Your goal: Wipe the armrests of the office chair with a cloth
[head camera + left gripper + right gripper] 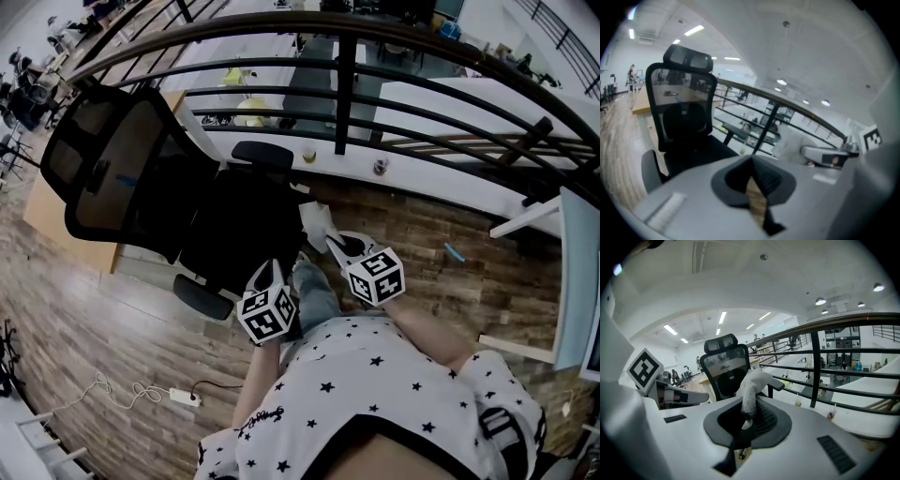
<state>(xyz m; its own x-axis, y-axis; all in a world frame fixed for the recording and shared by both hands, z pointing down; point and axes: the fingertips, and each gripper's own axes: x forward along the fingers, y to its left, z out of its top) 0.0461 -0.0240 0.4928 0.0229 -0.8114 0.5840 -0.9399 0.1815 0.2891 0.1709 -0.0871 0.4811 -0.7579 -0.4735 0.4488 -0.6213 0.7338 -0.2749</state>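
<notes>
The black mesh office chair [141,178] stands ahead and to my left, with its far armrest [262,152] by the railing and its near armrest [202,298] close to me. My right gripper [330,242] is shut on a white cloth [316,220], held in the air beside the seat and touching neither armrest. In the right gripper view the cloth [751,387] sticks up from the right gripper [749,411] in front of the chair [725,366] and an armrest [776,386]. My left gripper [274,272] hovers over the seat's front, jaws together [752,161], holding nothing.
A black metal railing [345,89] with a white ledge runs behind the chair; two small bottles [380,167] stand on the ledge. A wooden desk [52,211] is behind the chair. A power strip [183,397] and cable lie on the wood floor. A white table edge [572,272] is at right.
</notes>
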